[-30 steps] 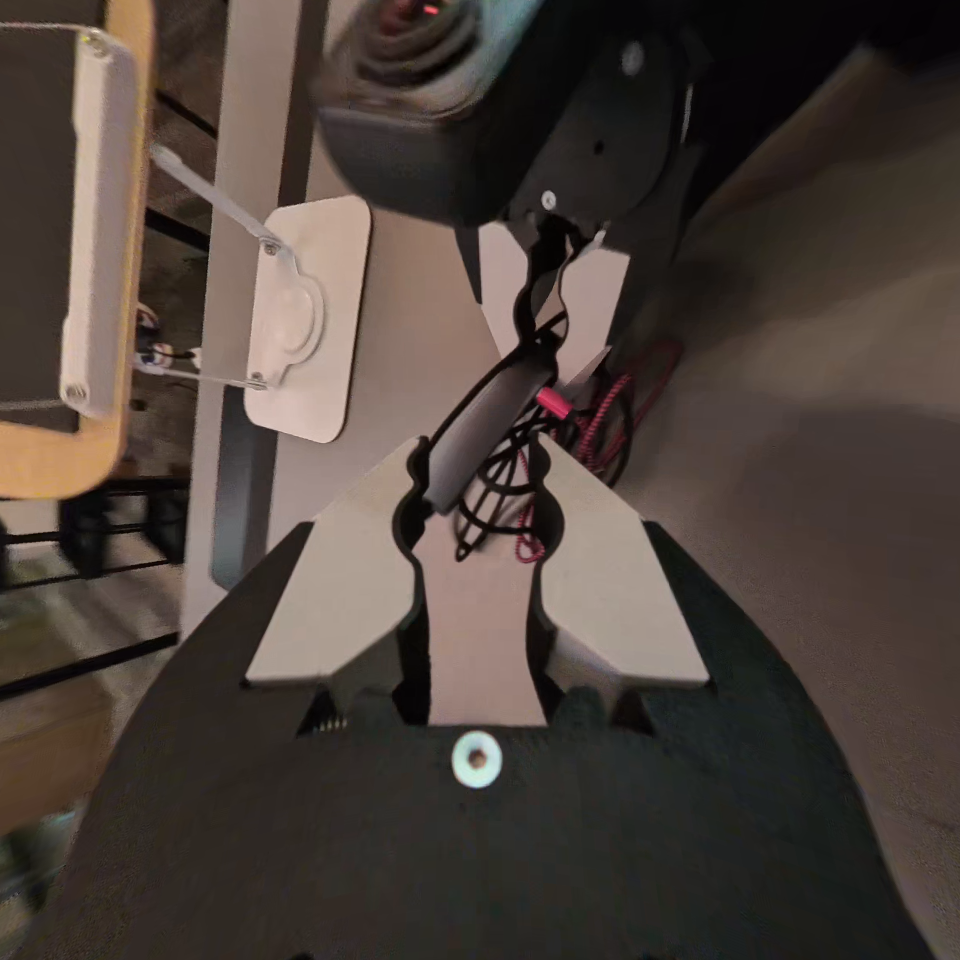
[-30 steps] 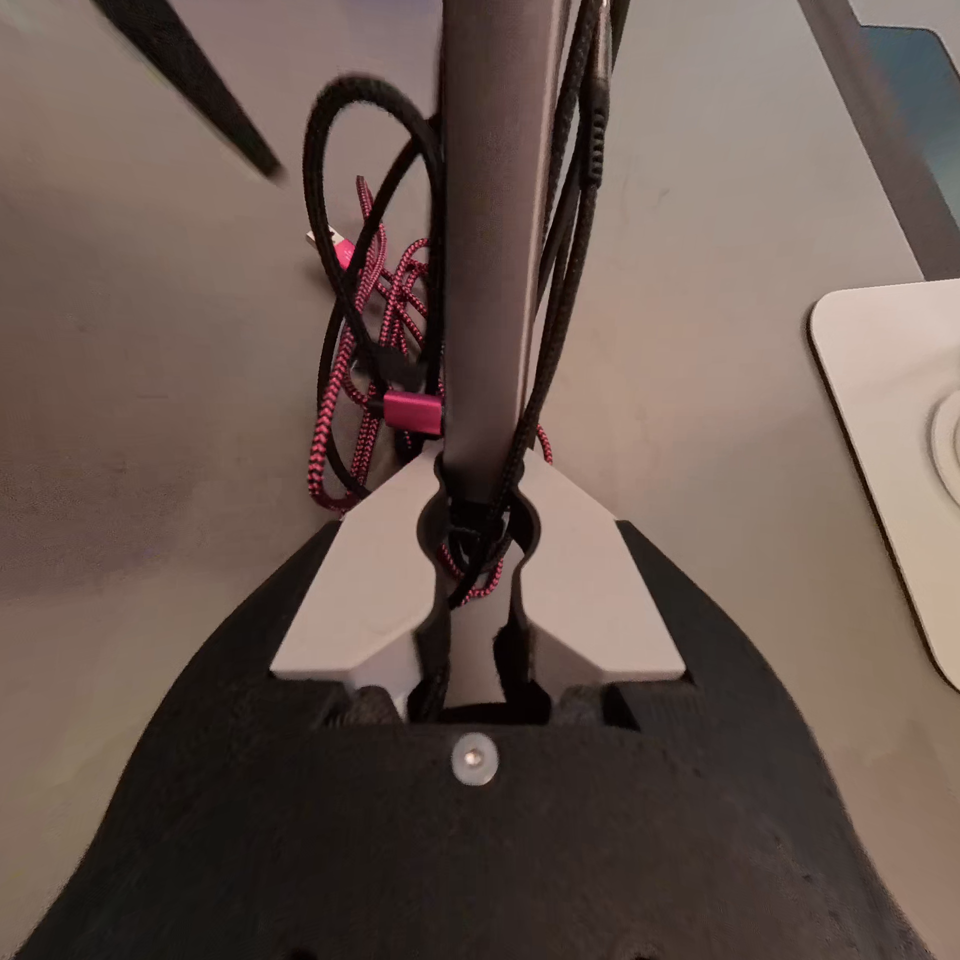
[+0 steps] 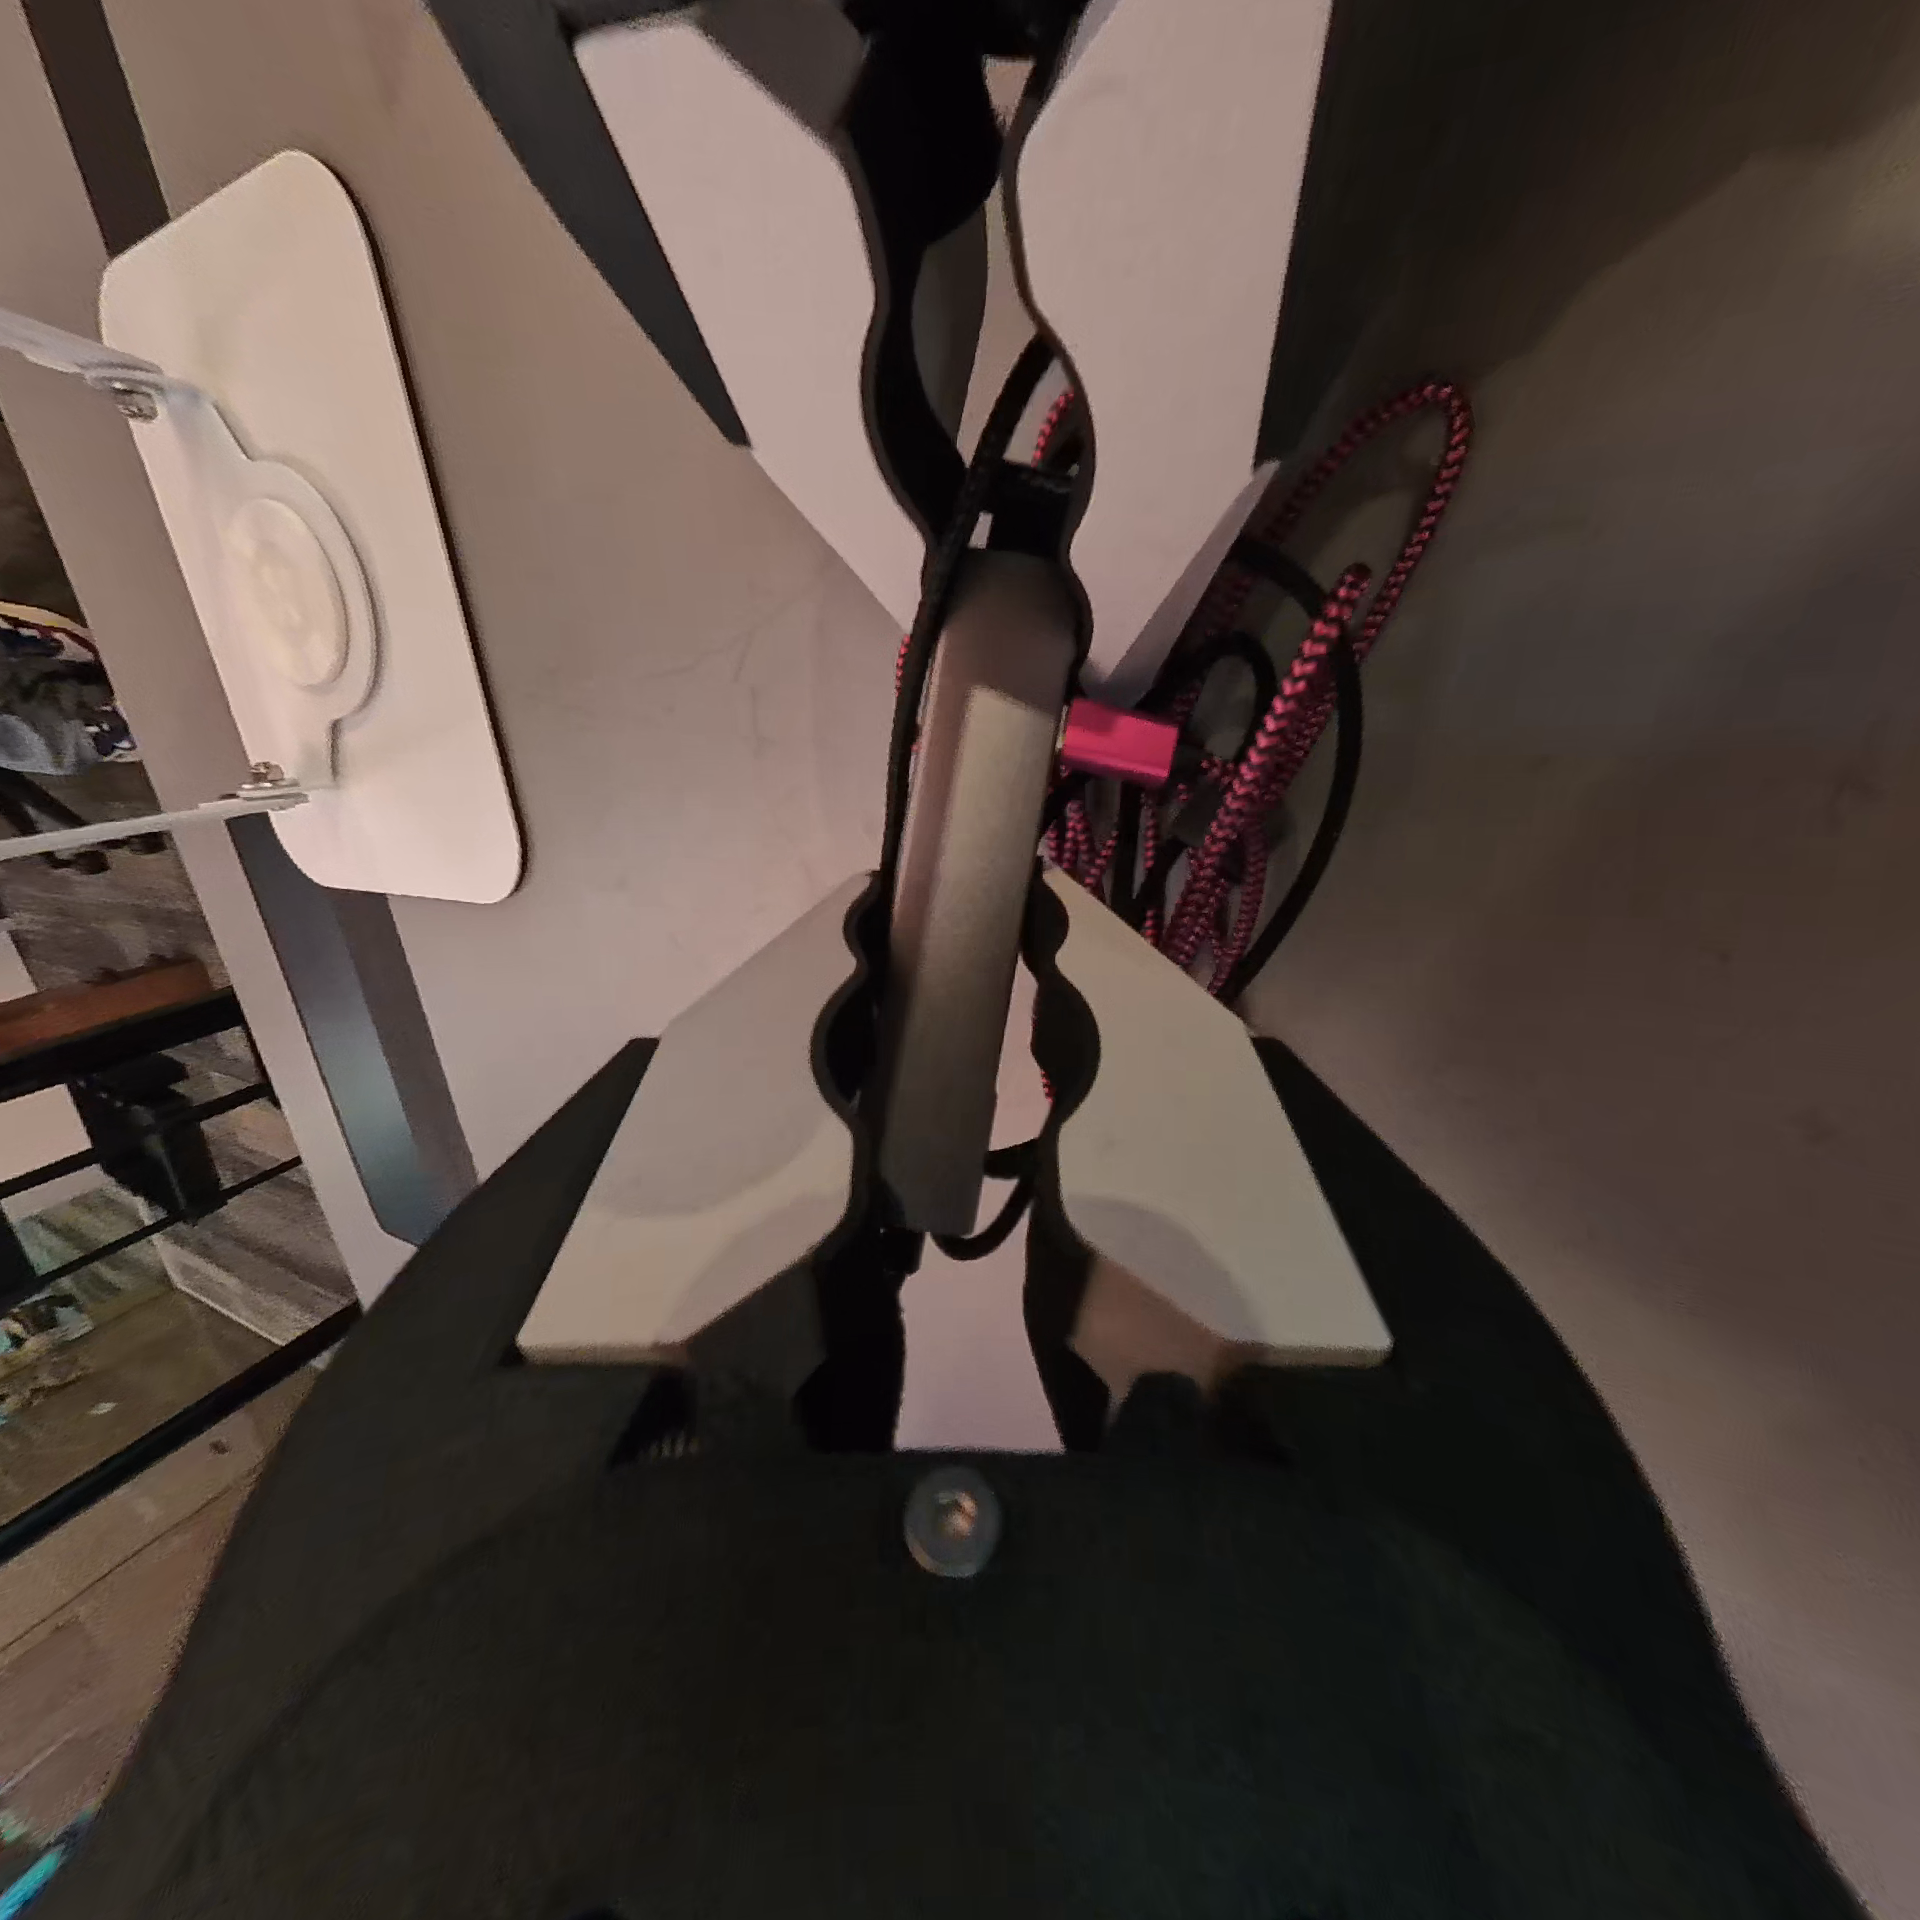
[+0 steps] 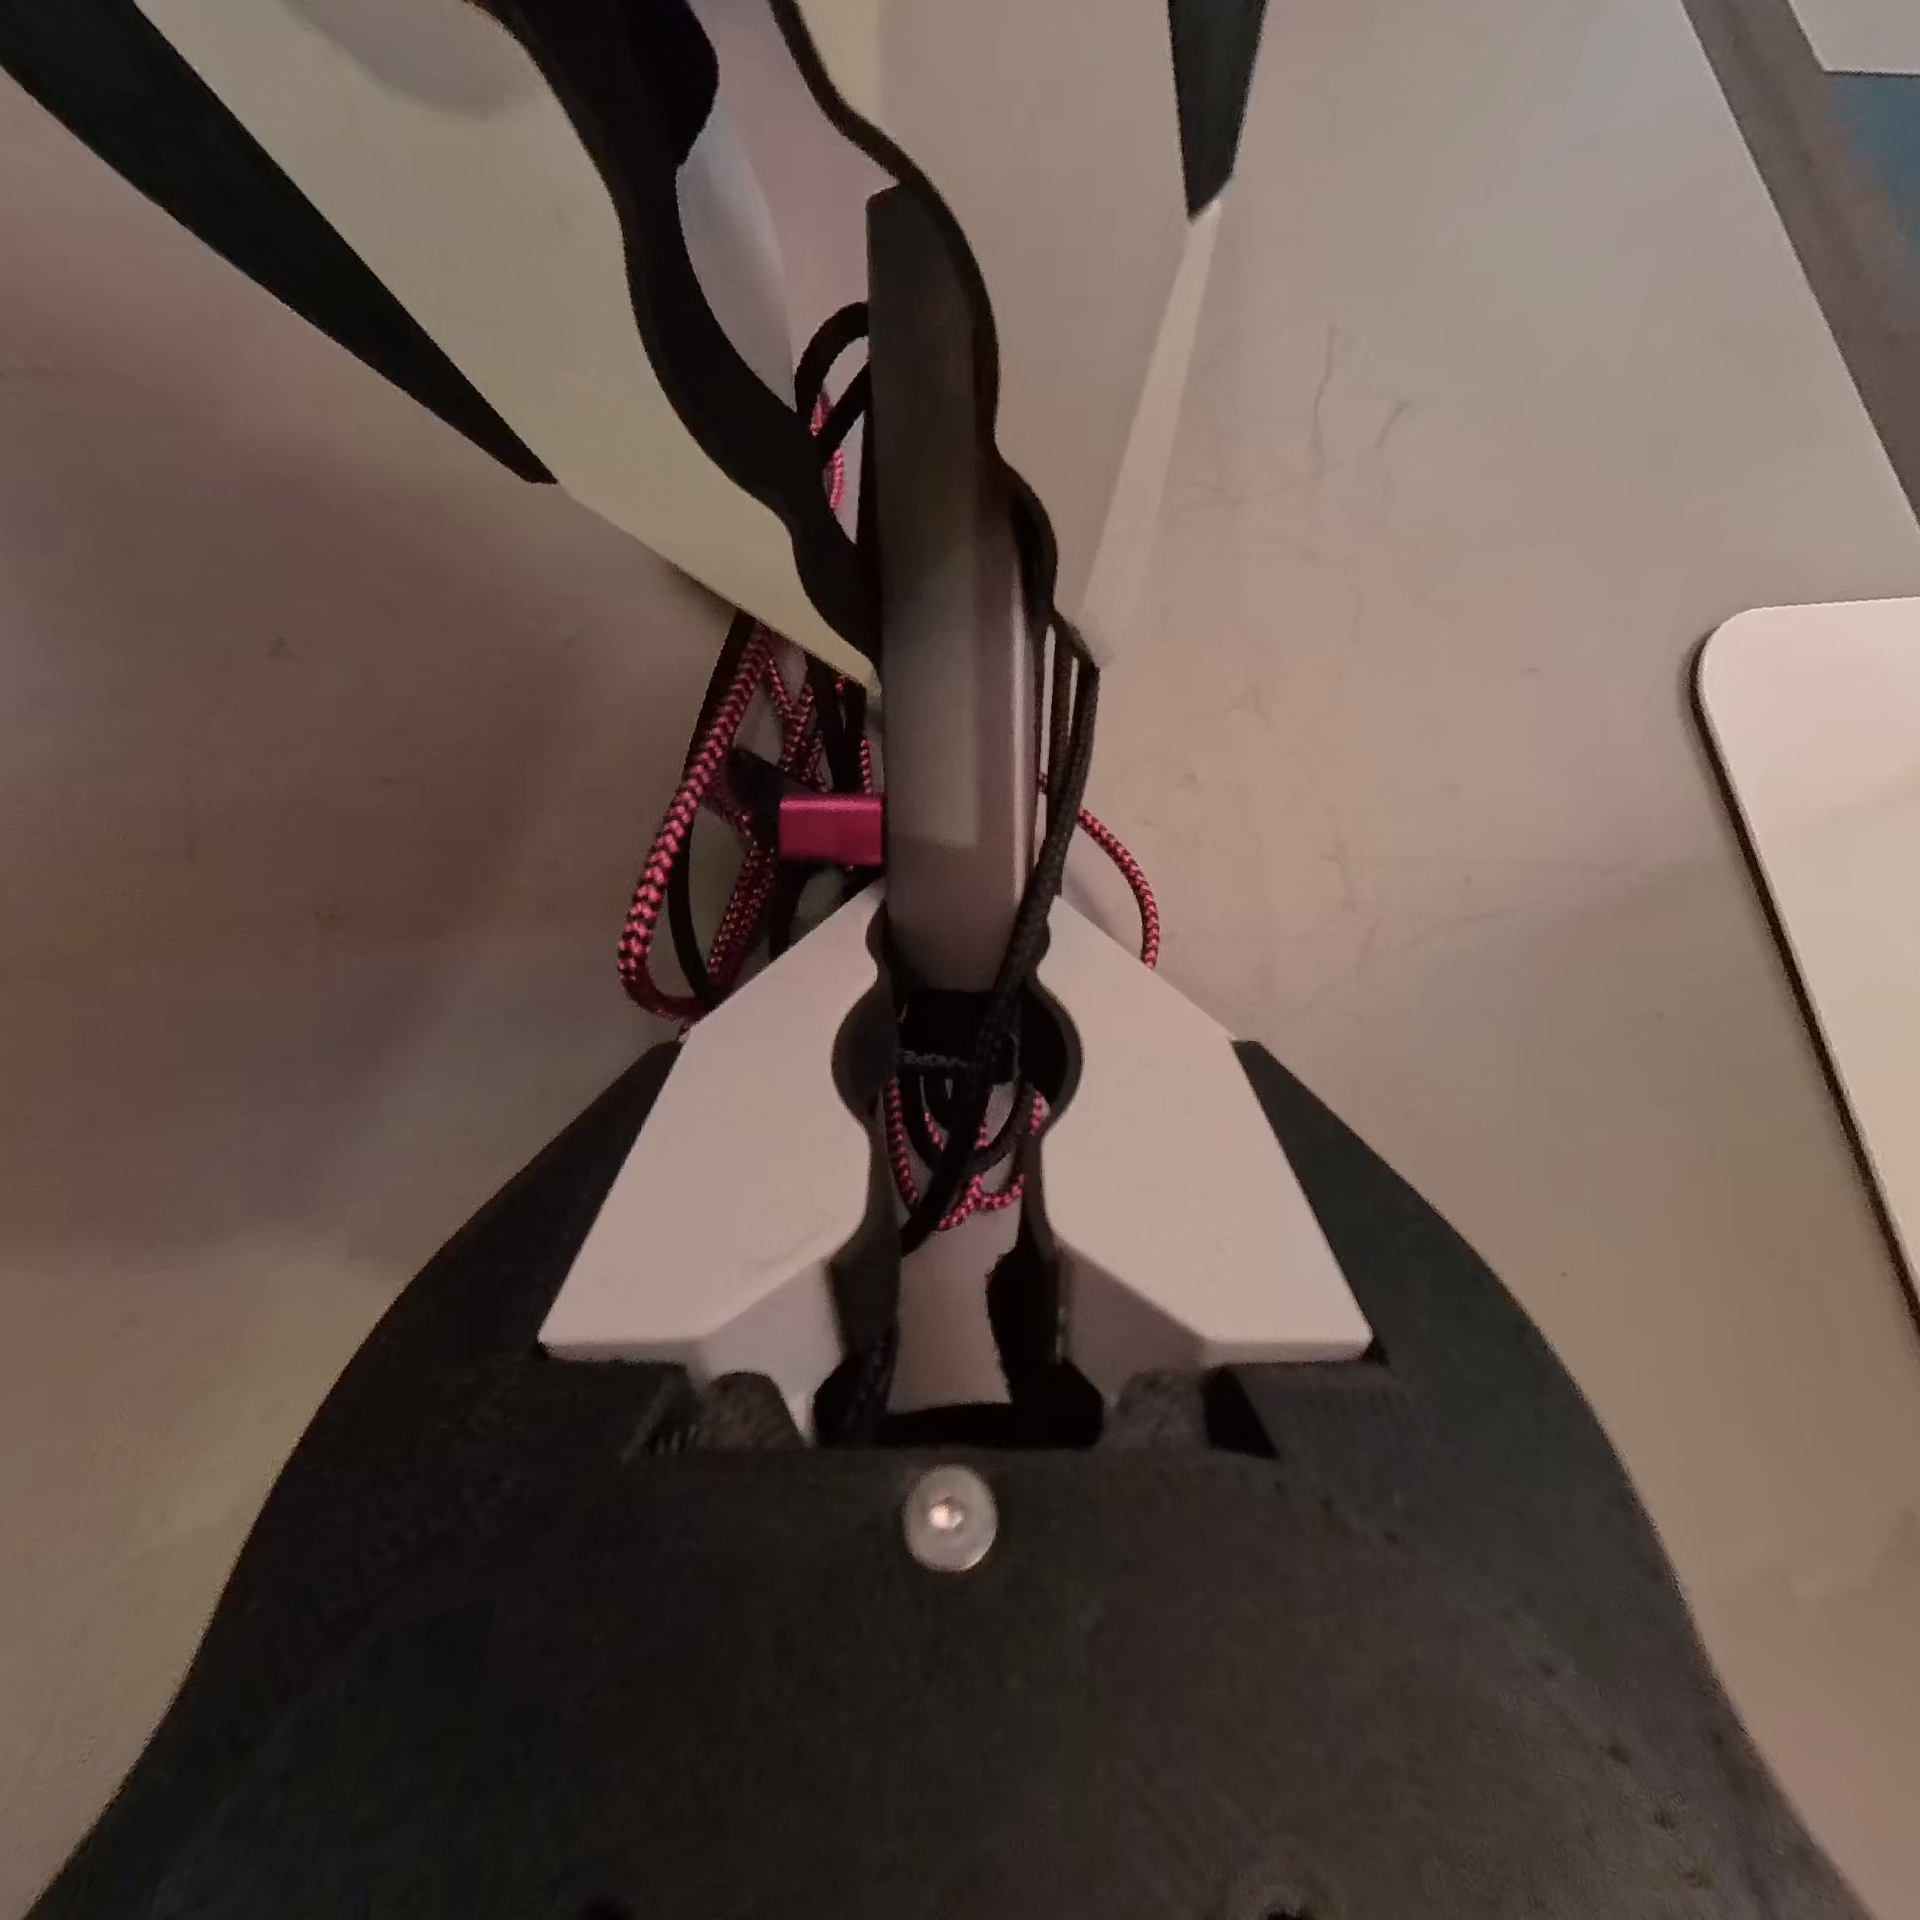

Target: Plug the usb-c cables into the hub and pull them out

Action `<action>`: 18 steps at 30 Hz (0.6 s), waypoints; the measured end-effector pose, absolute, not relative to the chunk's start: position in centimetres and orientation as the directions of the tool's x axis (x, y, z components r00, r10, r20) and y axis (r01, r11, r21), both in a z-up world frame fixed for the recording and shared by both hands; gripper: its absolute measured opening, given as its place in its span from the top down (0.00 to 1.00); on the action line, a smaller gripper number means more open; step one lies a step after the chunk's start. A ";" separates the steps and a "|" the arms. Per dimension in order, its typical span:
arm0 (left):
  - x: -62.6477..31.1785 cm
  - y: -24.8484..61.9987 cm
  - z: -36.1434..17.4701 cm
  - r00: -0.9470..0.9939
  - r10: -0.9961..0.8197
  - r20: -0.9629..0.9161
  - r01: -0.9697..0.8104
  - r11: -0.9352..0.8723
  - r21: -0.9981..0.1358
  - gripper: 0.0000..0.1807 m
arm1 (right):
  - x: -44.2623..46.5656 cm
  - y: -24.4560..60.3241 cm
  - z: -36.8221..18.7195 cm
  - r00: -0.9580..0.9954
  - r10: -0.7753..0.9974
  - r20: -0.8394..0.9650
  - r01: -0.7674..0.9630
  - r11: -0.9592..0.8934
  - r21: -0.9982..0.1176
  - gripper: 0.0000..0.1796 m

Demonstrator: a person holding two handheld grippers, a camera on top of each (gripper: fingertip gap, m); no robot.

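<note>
The left hand-held gripper [image 3: 951, 1049] is nearly closed, its jaws pressing one end of the grey hub [image 3: 971, 821]. The right hand-held gripper [image 4: 961, 1039] is clamped on the hub's [image 4: 951, 665] opposite end, together with a black cable [image 4: 1049, 831] running along it. The hub stands on edge between them, above the pale surface [image 4: 1351, 582]. A pink plug [image 3: 1122, 750] sits in its side; pink braided cable [image 3: 1340, 665] lies coiled beyond. A white plate [image 3: 301, 540] lies further left.
</note>
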State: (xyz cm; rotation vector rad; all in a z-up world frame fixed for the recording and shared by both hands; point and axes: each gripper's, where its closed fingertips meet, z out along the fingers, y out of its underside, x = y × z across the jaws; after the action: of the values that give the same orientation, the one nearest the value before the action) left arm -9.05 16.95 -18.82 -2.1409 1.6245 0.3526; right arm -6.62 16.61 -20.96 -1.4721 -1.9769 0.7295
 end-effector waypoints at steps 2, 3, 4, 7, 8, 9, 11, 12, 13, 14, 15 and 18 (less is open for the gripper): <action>-9.2 17.0 -18.7 0.336 -0.845 -0.415 -0.940 -0.271 -0.209 0.88 | -6.7 17.0 -20.6 -0.216 0.968 0.127 0.649 0.240 -0.722 0.91; -9.4 17.3 -18.5 0.373 -0.832 -0.411 -0.925 -0.300 -0.233 0.88 | -6.9 17.6 -20.2 -0.183 0.973 0.137 0.639 0.224 -0.736 0.89; -9.6 17.4 -18.5 0.425 -0.816 -0.391 -0.902 -0.344 -0.261 0.88 | -7.0 18.2 -19.6 -0.149 0.978 0.143 0.626 0.206 -0.752 0.87; -10.9 18.2 -18.2 0.593 -0.727 -0.346 -0.800 -0.485 -0.353 0.88 | -6.3 20.9 -17.5 0.007 0.989 0.151 0.583 0.118 -0.804 0.78; -11.3 18.3 -18.1 0.654 -0.688 -0.315 -0.750 -0.534 -0.391 0.88 | -6.1 21.8 -16.5 0.058 0.987 0.153 0.550 0.096 -0.830 0.80; -11.5 18.5 -18.0 0.706 -0.651 -0.278 -0.698 -0.573 -0.430 0.88 | -5.8 22.4 -15.2 0.106 0.980 0.167 0.501 0.092 -0.861 0.81; -11.8 18.8 -17.9 0.789 -0.580 -0.202 -0.594 -0.639 -0.488 0.88 | -5.8 21.9 -12.7 0.113 0.978 0.173 0.377 0.118 -0.918 0.85; -11.8 18.9 -17.9 0.818 -0.552 -0.161 -0.547 -0.661 -0.514 0.88 | -6.0 21.3 -11.9 0.110 0.980 0.168 0.337 0.122 -0.933 0.86; -11.8 19.0 -17.9 0.844 -0.523 -0.121 -0.499 -0.682 -0.535 0.88 | -6.4 20.8 -11.7 0.111 0.980 0.166 0.317 0.124 -0.940 0.86; -11.6 19.1 -17.8 0.866 -0.494 -0.080 -0.450 -0.696 -0.559 0.88 | -7.0 20.2 -11.9 0.107 0.981 0.164 0.314 0.123 -0.941 0.86; -11.3 19.2 -17.8 0.881 -0.473 -0.031 -0.400 -0.707 -0.583 0.88 | -7.5 20.0 -12.3 0.123 0.979 0.164 0.322 0.117 -0.939 0.86; -10.5 19.4 -17.5 0.903 -0.424 0.076 -0.282 -0.716 -0.639 0.88 | -8.7 19.6 -13.7 0.182 0.966 0.182 0.358 0.108 -0.928 0.85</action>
State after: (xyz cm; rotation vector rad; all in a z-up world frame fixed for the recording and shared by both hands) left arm -10.52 19.42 -17.50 -2.4120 0.5034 -0.2853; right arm -8.70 19.64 -13.73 -1.4368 -1.3588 0.7529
